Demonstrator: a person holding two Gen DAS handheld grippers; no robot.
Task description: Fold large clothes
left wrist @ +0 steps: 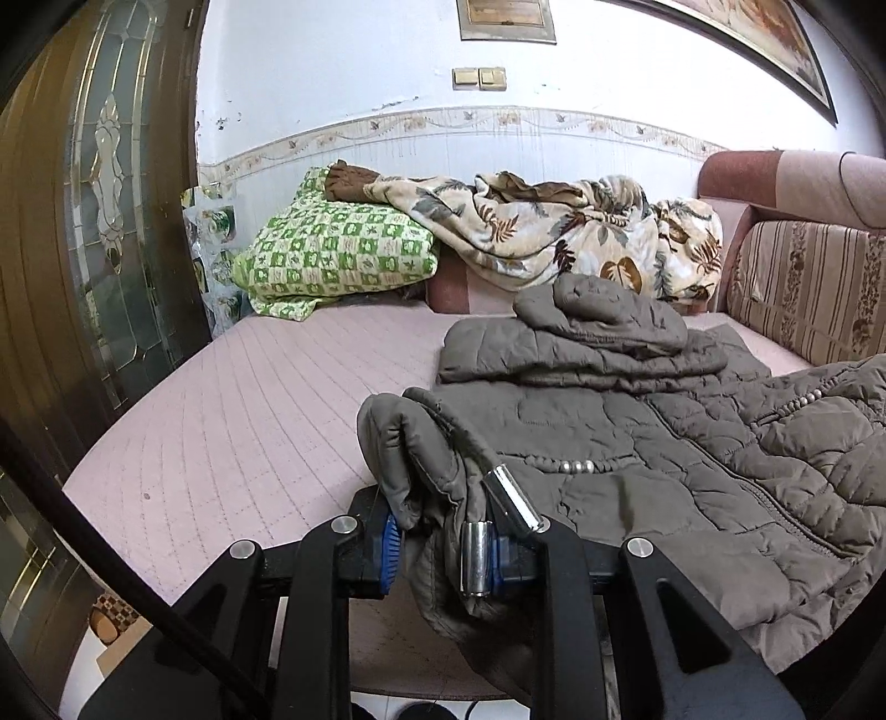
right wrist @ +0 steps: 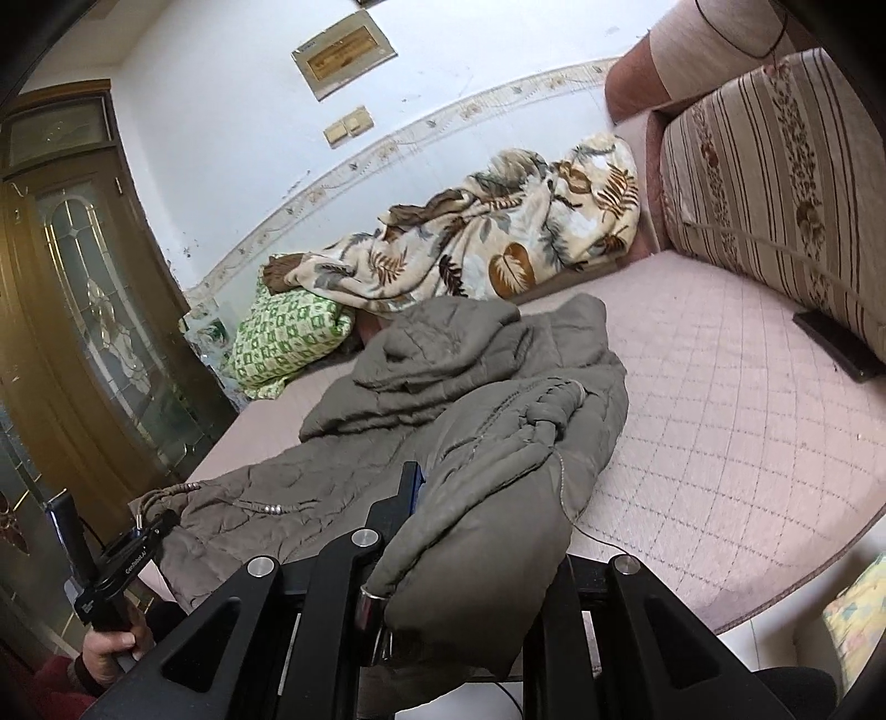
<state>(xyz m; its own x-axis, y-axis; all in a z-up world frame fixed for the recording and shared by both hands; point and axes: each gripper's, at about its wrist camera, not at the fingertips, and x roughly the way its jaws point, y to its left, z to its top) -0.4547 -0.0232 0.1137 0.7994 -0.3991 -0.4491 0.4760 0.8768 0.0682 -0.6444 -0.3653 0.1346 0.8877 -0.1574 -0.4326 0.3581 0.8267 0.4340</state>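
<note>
Bunched hem of grey-brown quilted jacket (left wrist: 637, 443)

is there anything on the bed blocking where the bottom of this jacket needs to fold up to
Nothing visible. Both grippers, left and right, grip the jacket's hem; its upper half lies clear, the blanket and pillow sit beyond it.

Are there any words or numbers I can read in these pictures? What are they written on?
"GetRobot.AI", as best it reads, small: on the black left gripper.
Framed plaque on the wall: has writing, too blurred to read.
Small white label lower on that gripper's handle: too small to read.
Coat, blanket, pillow: no words.
</note>
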